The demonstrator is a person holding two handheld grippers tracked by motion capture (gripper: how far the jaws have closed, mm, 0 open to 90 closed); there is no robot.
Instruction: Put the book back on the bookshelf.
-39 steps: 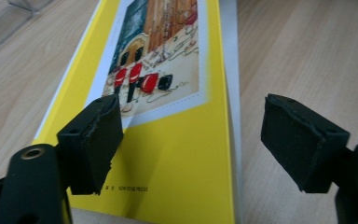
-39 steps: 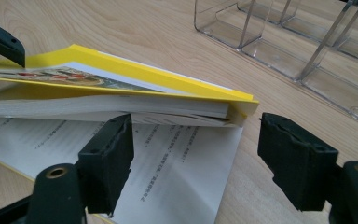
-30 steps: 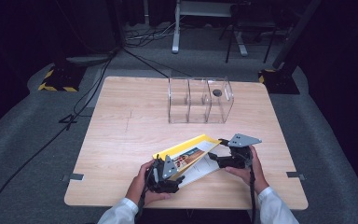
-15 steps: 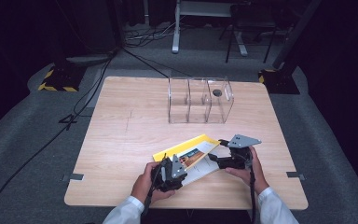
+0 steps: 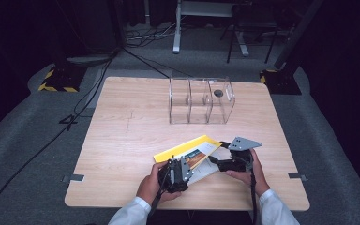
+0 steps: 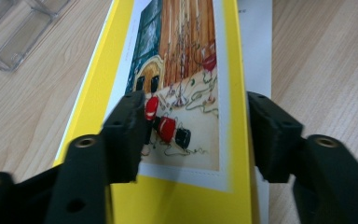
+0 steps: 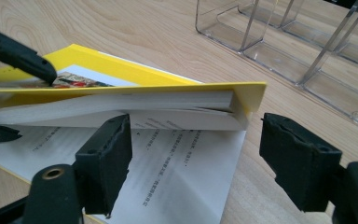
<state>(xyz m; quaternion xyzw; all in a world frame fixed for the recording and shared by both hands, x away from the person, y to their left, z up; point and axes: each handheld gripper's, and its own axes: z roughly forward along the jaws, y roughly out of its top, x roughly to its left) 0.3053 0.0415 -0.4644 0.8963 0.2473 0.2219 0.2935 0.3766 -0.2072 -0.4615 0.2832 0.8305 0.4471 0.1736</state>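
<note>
My left gripper (image 5: 178, 172) has slid further onto the yellow book (image 5: 187, 152), its jaws just closed, clamping cover and pages; my right gripper (image 7: 193, 161) stays unclenched beside the page edges.

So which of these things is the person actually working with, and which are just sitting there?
In use:
- yellow book, partly open, its cover and most pages lifted off a printed page lying flat
- left gripper, one black jaw above and one below the lifted part's edge
- right gripper, jaws open by the page edges

Just there:
- clear plastic organiser farther back
- wooden table
</note>
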